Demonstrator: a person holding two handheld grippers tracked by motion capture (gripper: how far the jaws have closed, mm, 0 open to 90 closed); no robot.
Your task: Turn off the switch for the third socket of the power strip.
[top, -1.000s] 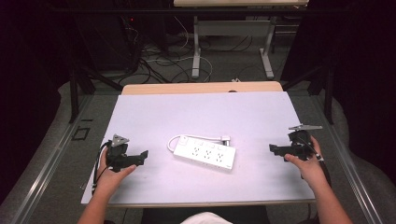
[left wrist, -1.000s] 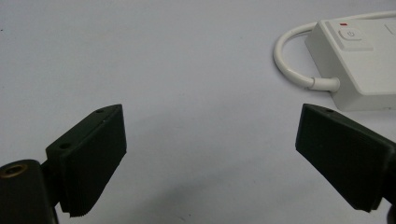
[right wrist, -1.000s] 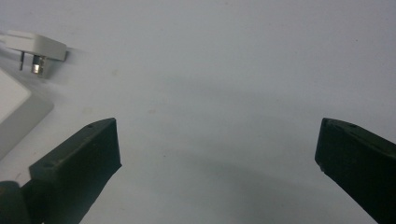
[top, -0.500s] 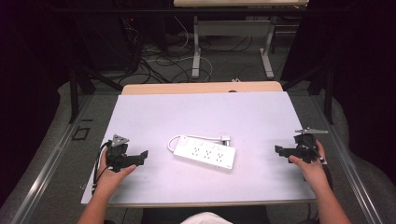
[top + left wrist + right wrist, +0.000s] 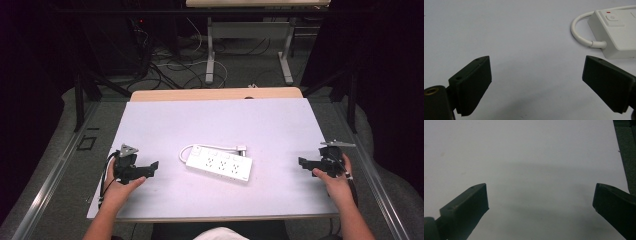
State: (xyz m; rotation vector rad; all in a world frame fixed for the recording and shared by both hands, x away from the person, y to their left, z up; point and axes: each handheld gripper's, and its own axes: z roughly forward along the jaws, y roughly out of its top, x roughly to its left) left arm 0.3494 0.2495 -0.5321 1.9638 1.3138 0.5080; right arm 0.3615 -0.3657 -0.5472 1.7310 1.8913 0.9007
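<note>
A white power strip (image 5: 220,164) lies flat near the middle of the white table (image 5: 220,125), its short cord looped at its left end with the plug behind it. In the left gripper view the strip's switch end (image 5: 617,27) and cord loop (image 5: 580,31) sit at the upper right. My left gripper (image 5: 150,167) rests at the table's front left, open and empty, pointing right toward the strip. My right gripper (image 5: 304,162) rests at the front right edge, open and empty, pointing left. Bare table lies between each pair of jaws (image 5: 536,85) (image 5: 539,205).
A wooden strip (image 5: 215,94) borders the table's far edge. Beyond it stand desk legs and loose cables (image 5: 175,65) on the floor. Dark frame posts (image 5: 80,95) flank the table. The table's right edge and grey floor (image 5: 626,150) show in the right gripper view.
My right gripper has drifted right and slightly toward the front, away from the power strip. The left gripper and the strip have stayed put.
</note>
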